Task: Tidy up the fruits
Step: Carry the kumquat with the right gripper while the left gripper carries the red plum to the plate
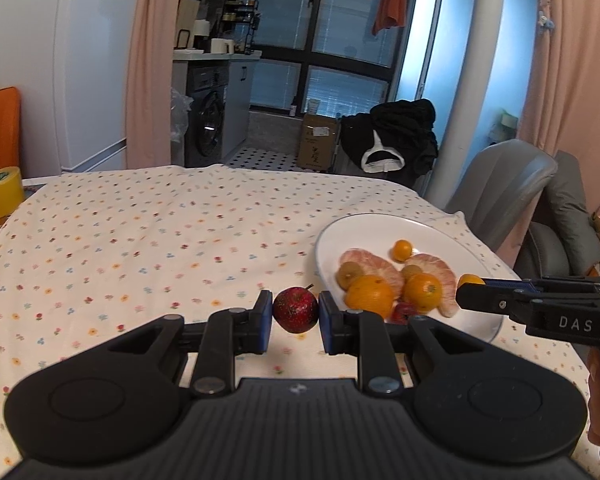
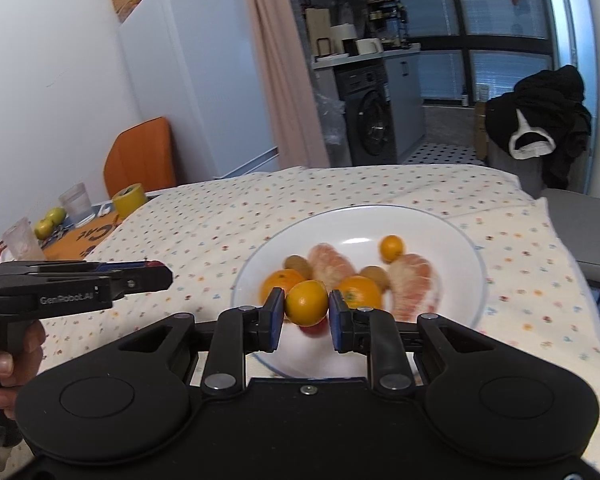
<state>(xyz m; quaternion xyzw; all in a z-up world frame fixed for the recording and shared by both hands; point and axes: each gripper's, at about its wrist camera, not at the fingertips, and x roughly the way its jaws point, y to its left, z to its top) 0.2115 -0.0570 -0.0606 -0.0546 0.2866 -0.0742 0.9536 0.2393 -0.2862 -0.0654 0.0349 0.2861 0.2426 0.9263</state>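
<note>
Left gripper (image 1: pixel 296 316) fingers clamp a red fruit (image 1: pixel 295 309); right gripper (image 2: pixel 306 306) fingers pinch a small orange (image 2: pixel 307 303).

White letters "DAS" stand on the black side of the right gripper (image 1: pixel 470 284) (the word may run on out of sight). The left gripper (image 2: pixel 156 266) carries "GenRobot.AI" on its side, and an orange mat (image 2: pixel 86 238) at the bench's far end shows part of a word, seemingly "Cat".

red fruit (image 2: pixel 314 329) behind kumquat (image 2: pixel 307 303), mostly hidden
</note>
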